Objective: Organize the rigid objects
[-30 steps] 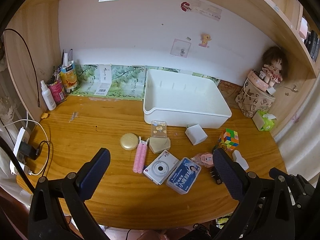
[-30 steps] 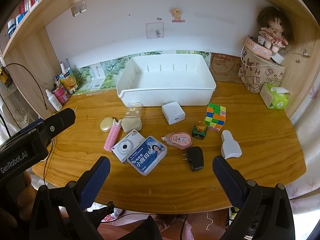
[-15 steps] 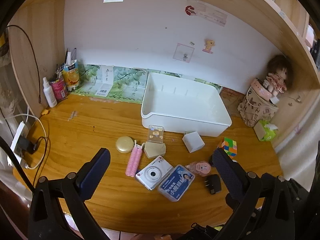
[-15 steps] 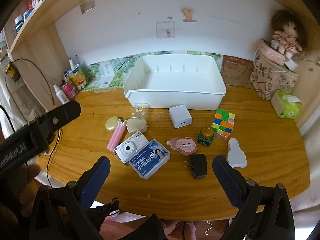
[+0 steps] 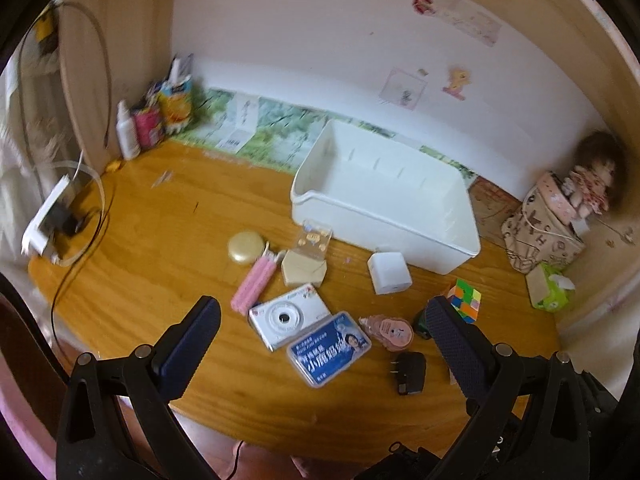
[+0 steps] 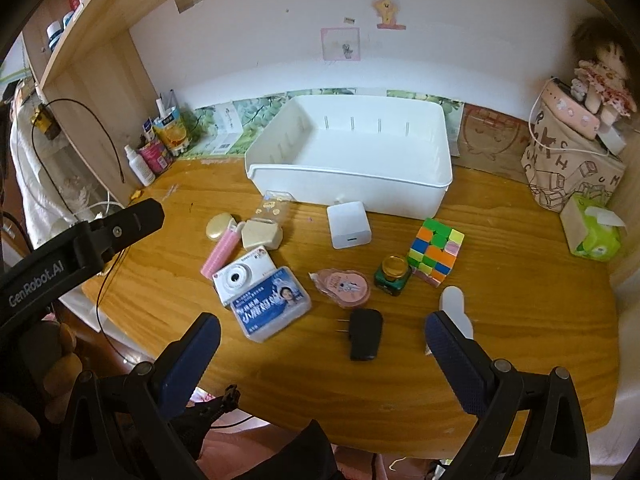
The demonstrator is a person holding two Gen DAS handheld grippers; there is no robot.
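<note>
Rigid objects scattered on desk (image 6: pixel 500 280), in front of white bin (image 6: pixel 400 184).
We hold left gripper (image 5: pixel 320 320) and right gripper (image 6: pixel 320 332) both spread wide, gripping nothing, above camera (image 6: pixel 240 276), charger (image 6: pixel 365 338).

Both grippers hover, jaws spread wide, nothing between them. Left gripper (image 5: pixel 320 330) points forward and level; right gripper (image 6: pixel 322 338) alongside, and a hand (image 6: pixel 24 364) grips the left one's handle.
</note>
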